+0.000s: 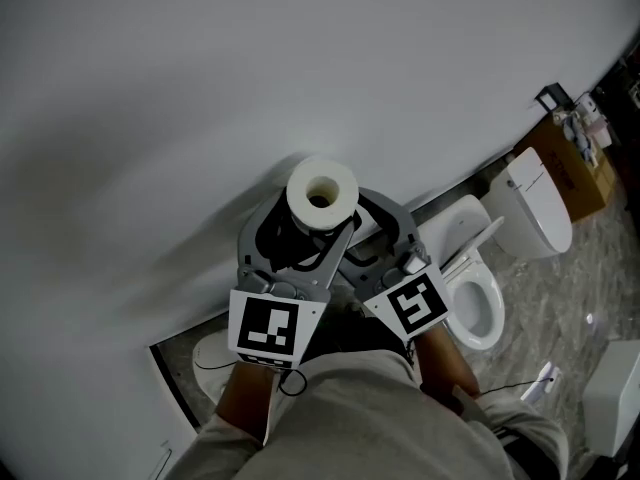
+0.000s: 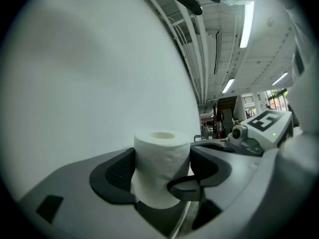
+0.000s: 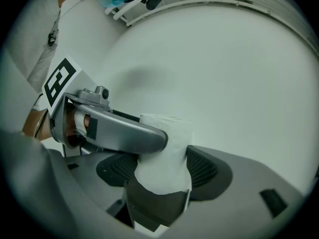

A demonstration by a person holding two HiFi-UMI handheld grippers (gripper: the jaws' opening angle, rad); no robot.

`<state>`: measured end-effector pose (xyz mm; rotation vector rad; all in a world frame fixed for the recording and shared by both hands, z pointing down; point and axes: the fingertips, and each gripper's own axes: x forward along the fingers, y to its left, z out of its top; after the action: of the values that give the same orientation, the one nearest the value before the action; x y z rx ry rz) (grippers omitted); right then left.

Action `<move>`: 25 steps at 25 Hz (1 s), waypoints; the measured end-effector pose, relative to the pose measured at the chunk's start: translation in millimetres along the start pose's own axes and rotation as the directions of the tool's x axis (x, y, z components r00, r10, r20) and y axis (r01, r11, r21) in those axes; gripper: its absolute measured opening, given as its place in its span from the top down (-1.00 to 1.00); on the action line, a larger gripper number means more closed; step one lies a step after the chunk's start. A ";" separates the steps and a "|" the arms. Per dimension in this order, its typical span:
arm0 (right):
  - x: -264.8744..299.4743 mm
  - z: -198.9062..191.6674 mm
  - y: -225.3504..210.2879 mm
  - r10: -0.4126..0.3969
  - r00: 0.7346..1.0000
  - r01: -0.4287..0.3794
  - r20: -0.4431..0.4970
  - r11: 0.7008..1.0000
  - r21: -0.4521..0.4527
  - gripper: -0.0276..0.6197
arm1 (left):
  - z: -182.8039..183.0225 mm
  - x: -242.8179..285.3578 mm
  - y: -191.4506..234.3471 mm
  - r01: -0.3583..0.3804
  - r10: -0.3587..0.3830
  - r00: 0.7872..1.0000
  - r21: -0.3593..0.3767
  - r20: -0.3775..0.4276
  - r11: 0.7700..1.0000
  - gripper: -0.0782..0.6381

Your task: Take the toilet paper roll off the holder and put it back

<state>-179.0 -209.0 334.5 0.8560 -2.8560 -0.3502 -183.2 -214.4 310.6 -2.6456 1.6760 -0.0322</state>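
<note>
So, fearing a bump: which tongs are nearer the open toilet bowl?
Right. Both tongs grip the roll; the right tongs sit just left of the toilet bowl, the left tongs farther left.

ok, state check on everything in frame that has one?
Toilet paper roll: upright, core hole up, squeezed in at the middle.
Left tool: shut on the toilet paper roll.
Right tool: shut on the toilet paper roll, crossing the left tool.
Toilet: lid up.
</note>
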 end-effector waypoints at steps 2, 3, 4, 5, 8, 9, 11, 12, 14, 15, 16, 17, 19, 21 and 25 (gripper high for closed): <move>1.0 -3.0 -0.1 0.011 1.000 -0.011 -0.002 1.000 0.005 -0.02 | -4.7 1.3 1.3 -0.003 0.003 1.000 -0.007 -0.011 1.000 -0.20; 1.3 -4.4 -0.2 0.019 1.000 -0.019 -0.003 1.000 0.010 -0.02 | -5.9 2.0 1.6 -0.009 0.009 1.000 -0.013 -0.010 1.000 -0.20; 2.5 -6.2 -0.5 0.030 1.000 -0.030 -0.005 0.999 0.013 -0.02 | -6.8 2.9 2.8 -0.020 0.020 1.000 -0.023 -0.006 1.000 -0.20; 5.5 -8.5 -1.2 0.046 0.999 -0.046 -0.010 0.999 0.015 -0.02 | -8.0 4.5 5.5 -0.035 0.035 0.999 -0.031 -0.006 0.999 -0.20; 21.4 -15.3 -5.0 0.095 0.995 -0.094 -0.017 0.995 0.030 -0.02 | -14.1 11.9 19.8 -0.080 0.078 0.996 -0.046 -0.033 0.996 -0.20; 25.6 -16.1 -6.4 0.105 0.994 -0.105 -0.013 0.994 0.040 -0.03 | -15.3 14.2 23.7 -0.091 0.089 0.995 -0.052 -0.041 0.995 -0.20; 30.4 -15.3 -9.6 0.122 0.993 -0.122 0.005 0.991 0.055 -0.02 | -15.5 18.0 28.8 -0.110 0.107 0.993 -0.066 -0.046 0.992 -0.20; 31.7 -14.8 -11.0 0.130 0.991 -0.131 0.014 0.990 0.057 -0.02 | -15.7 19.5 30.5 -0.119 0.116 0.992 -0.072 -0.046 0.990 -0.20; 31.8 -15.2 -11.5 0.147 0.989 -0.148 0.026 0.987 0.057 -0.02 | -17.2 20.1 31.3 -0.138 0.135 0.990 -0.078 -0.048 0.987 -0.20; 30.1 -15.3 -10.0 0.153 0.988 -0.154 0.032 0.986 0.057 -0.02 | -18.0 18.3 29.9 -0.145 0.142 0.989 -0.077 -0.048 0.986 -0.20; 27.5 -15.1 -7.4 0.157 0.987 -0.160 0.040 0.985 0.061 -0.02 | -18.5 15.4 27.7 -0.151 0.147 0.988 -0.074 -0.048 0.986 -0.20; 25.0 -15.0 -4.7 0.161 0.986 -0.164 0.047 0.984 0.069 -0.02 | -18.8 12.4 25.5 -0.155 0.152 0.987 -0.069 -0.049 0.986 -0.20; 24.4 -16.8 -4.1 0.166 0.985 -0.170 0.052 0.982 0.085 -0.02 | -20.2 12.1 24.6 -0.162 0.159 0.986 -0.060 -0.056 0.985 -0.20; 27.1 -21.5 -8.9 0.172 0.984 -0.175 0.047 0.981 0.084 -0.02 | -23.9 18.4 26.0 -0.167 0.163 0.984 -0.058 -0.069 0.984 -0.20; 25.6 -37.8 -9.8 0.195 0.981 -0.195 0.008 0.978 0.078 -0.02 | -37.3 23.5 23.1 -0.177 0.170 0.980 -0.062 -0.104 0.982 -0.20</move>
<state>-187.6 -238.0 370.0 0.5788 -2.9382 -0.2163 -194.9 -245.5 347.7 -2.5746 1.9696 -0.1047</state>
